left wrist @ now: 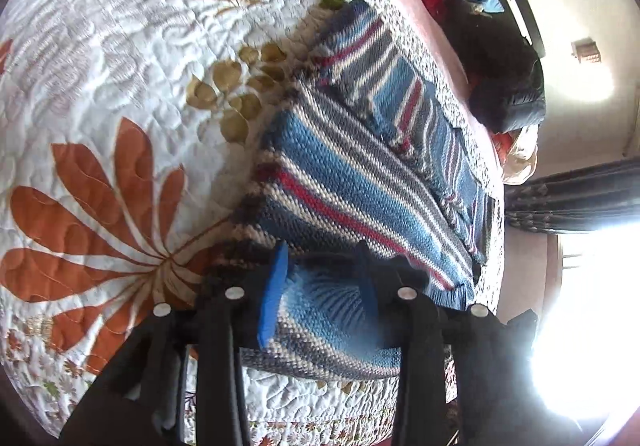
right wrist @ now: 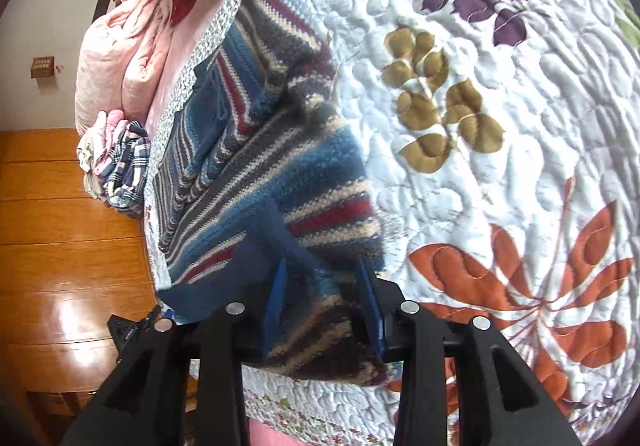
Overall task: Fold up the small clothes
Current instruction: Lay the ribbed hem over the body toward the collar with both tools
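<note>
The left gripper (left wrist: 320,286) clenched one edge of the striped knit sweater (left wrist: 360,173), which lay on the floral quilt (left wrist: 100,65) near its edge. To the right, the right gripper (right wrist: 324,298) gripped another bunched part of that sweater, blue pads (right wrist: 276,298) pressing the knit.

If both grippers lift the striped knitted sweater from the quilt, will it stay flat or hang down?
The striped knitted sweater will probably sag between the left hand-held gripper and the right hand-held gripper; it already bunches at the fingers. The thick knit suggests some weight. On the textured quilt it would likely drag, not slide.
</note>
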Demonstrator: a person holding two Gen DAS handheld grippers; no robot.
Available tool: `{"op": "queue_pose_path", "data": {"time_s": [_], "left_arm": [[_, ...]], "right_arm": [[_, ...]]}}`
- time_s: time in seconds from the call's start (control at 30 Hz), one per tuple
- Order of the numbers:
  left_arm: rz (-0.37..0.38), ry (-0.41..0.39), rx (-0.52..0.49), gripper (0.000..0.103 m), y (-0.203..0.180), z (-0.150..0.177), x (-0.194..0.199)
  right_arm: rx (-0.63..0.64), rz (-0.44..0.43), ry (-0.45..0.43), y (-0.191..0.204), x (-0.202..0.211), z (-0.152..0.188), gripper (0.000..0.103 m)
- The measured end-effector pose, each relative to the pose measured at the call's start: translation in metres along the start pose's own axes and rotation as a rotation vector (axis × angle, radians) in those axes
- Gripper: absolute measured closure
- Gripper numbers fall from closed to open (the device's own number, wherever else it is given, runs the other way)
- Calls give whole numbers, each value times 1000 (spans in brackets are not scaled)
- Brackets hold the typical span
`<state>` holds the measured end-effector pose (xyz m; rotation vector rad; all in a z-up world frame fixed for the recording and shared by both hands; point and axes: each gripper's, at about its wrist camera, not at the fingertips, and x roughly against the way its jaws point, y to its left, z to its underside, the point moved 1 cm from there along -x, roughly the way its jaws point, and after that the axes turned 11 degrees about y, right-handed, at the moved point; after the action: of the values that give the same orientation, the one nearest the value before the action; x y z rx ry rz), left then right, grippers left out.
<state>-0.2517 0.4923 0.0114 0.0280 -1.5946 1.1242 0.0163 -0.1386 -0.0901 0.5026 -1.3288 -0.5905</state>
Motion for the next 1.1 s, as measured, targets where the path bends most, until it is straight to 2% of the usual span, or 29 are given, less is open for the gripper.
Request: {"op": "queue_pose_path", "data": {"time_s": [0.1, 0.2, 0.23, 0.27, 0.33, 0.43, 0.5, 0.6, 0.7, 0.77, 0.83, 0.87, 0.9, 0.93, 0.97, 1.0, 1.1], "left_arm": [[-93, -38, -75, 69, -8, 0, 18], [-161, -31, -198, 65, -30, 1, 18], [-187, -26, -238, 60, -39, 2, 14], [-218, -21, -278, 55, -47, 1, 8], [-277, 2, -354, 52, -63, 0, -8], [-302, 58, -418, 52, -74, -4, -33], [-348, 94, -458, 51, -79, -6, -51], [-413, 131, -486, 51, -77, -10, -71], [-435, 150, -477, 51, -71, -13, -81], [-442, 146, -478, 53, -69, -12, -83], [-450, 125, -486, 55, -69, -10, -81], [-450, 119, -489, 62, -69, -9, -80], [-446, 118, -491, 67, -69, -7, -79], [-447, 115, -494, 78, -69, -4, -79], [-446, 114, -499, 90, -70, -2, -78], [-446, 106, -509, 94, -72, 3, -75], [-460, 56, -550, 95, -82, 19, -65]], "right_arm": [[66, 60, -22, 8, 10, 4, 64], [206, 138, -29, 37, 11, 8, 50], [256, 168, -28, 49, 8, 10, 45], [311, 198, -21, 63, 3, 11, 43], [396, 234, 3, 86, -10, 12, 37], [490, 279, 32, 113, -30, 11, 32], [529, 339, 42, 122, -43, 6, 29], [561, 376, 88, 124, -61, -5, 27], [575, 469, 127, 115, -79, -13, 27], [578, 484, 159, 108, -88, -13, 30], [613, 494, 146, 106, -88, -7, 47], [629, 493, 141, 105, -87, -4, 55], [634, 492, 136, 105, -85, 0, 69], [637, 488, 129, 104, -82, 2, 84], [638, 478, 122, 103, -78, 5, 91], [636, 468, 110, 102, -73, 8, 92], [638, 418, 71, 104, -54, 17, 92]]}}
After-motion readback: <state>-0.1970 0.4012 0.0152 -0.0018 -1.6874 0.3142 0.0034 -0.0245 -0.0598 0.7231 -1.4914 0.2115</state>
